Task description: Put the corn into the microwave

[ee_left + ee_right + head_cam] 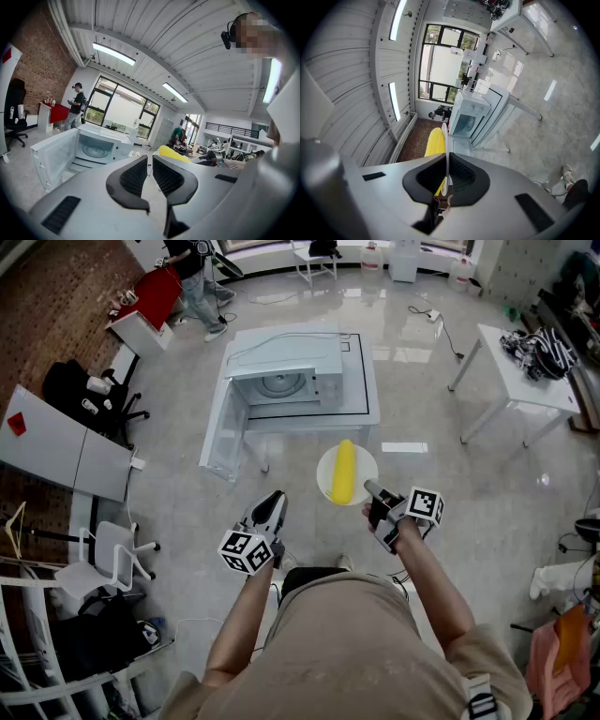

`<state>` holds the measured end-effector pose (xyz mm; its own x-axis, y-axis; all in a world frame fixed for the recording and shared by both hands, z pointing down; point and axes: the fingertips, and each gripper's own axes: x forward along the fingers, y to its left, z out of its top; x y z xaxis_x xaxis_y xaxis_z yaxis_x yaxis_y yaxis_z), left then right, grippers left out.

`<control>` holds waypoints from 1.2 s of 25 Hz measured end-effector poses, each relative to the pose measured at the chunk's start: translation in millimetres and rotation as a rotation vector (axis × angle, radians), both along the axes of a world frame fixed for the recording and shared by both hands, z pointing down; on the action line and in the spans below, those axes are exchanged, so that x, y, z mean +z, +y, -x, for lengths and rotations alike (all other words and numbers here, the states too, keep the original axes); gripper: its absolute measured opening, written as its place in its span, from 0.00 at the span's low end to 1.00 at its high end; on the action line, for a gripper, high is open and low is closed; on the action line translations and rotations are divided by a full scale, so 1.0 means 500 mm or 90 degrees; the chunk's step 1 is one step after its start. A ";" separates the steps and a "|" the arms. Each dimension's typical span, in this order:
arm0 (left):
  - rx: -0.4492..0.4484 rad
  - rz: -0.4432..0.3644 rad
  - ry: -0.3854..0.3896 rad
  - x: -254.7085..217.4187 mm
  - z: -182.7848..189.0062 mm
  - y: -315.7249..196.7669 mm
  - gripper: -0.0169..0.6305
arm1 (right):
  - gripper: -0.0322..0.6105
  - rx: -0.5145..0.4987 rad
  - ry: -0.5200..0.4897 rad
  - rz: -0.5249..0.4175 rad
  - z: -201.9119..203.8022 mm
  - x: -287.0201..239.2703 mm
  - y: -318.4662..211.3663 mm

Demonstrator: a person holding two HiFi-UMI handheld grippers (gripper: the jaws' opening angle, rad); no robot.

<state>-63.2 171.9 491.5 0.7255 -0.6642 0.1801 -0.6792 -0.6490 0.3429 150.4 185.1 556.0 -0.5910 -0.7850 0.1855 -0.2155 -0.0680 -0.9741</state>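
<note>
A yellow corn cob (344, 471) lies on a small white plate (324, 486) held in the air in front of the microwave (286, 371). My right gripper (368, 491) is shut on the plate's right rim. In the right gripper view the plate (446, 140) shows edge-on between the pads, with the corn (435, 140) beside it. The microwave's door (223, 432) stands open to the left and the turntable shows inside. My left gripper (275, 499) hovers left of the plate, shut and holding nothing. Past its jaws (150, 166) I see the corn (173, 153) and the open microwave (101, 147).
The microwave stands on a low white table (371, 399). A second white table (525, 381) with a striped cloth is at the right. A black office chair (80, 395), desk panels and racks line the left side. A person (192, 277) stands at the back.
</note>
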 end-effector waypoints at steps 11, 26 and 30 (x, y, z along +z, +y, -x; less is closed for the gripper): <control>0.007 -0.004 -0.004 -0.004 -0.013 -0.004 0.08 | 0.08 0.001 0.006 -0.015 -0.011 -0.014 -0.006; 0.012 0.000 -0.028 0.001 -0.012 -0.003 0.08 | 0.08 -0.008 -0.040 -0.027 -0.001 -0.022 -0.021; 0.009 0.000 -0.033 0.003 0.002 -0.014 0.08 | 0.08 -0.009 -0.035 -0.029 0.009 -0.014 -0.029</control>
<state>-63.9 164.8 492.8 0.7250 -0.6536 0.2170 -0.6863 -0.6592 0.3073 145.8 170.5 548.8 -0.6102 -0.7837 0.1166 -0.1628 -0.0199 -0.9865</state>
